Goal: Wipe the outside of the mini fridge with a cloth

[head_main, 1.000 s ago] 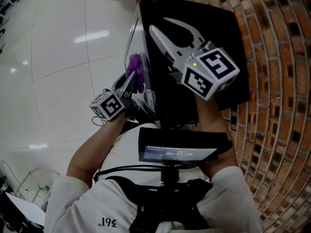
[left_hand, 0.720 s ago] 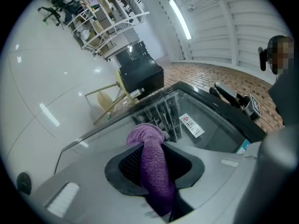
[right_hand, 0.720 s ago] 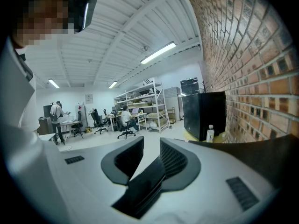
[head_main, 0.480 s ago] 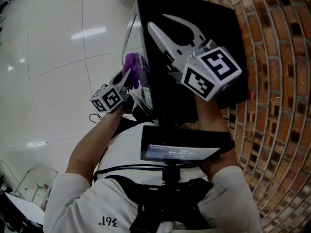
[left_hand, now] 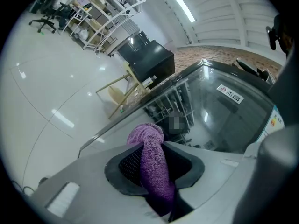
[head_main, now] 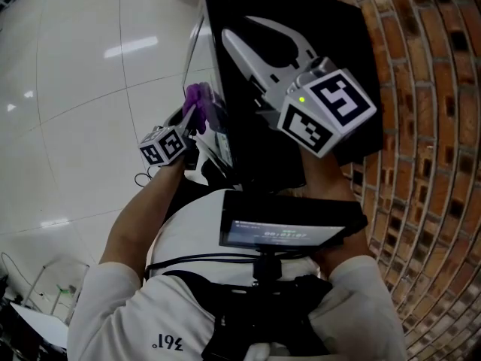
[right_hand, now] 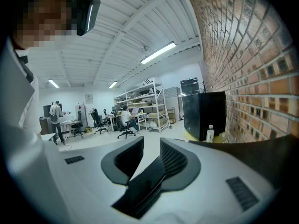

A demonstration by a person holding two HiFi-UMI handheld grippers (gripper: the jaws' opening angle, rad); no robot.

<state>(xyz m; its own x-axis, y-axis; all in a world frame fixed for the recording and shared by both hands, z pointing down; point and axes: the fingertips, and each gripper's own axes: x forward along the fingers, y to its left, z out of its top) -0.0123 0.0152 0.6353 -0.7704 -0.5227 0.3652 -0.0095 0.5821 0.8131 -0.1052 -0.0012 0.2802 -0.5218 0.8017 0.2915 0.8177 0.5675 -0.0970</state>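
The black mini fridge (head_main: 301, 74) stands against a brick wall, seen from above in the head view. My left gripper (head_main: 194, 119) is shut on a purple cloth (head_main: 198, 98) beside the fridge's glass front. In the left gripper view the cloth (left_hand: 153, 167) runs up between the jaws of the left gripper (left_hand: 156, 160) and bulges past their tips, close to the glass door (left_hand: 224, 120). My right gripper (head_main: 244, 32) lies over the fridge's black top, open and empty. The right gripper view shows the right gripper (right_hand: 152, 150) with only bare space between its jaws.
A brick wall (head_main: 421, 126) runs along the fridge's right side. White tiled floor (head_main: 75, 89) spreads to the left. Beyond the right gripper stand another black cabinet (right_hand: 203, 113), a water bottle (right_hand: 210, 133), shelving and people at desks. A wooden chair (left_hand: 119, 90) stands behind the fridge.
My left gripper has sunk lower along the fridge's front, carrying the purple cloth with it. The right gripper has stayed put on the fridge top.
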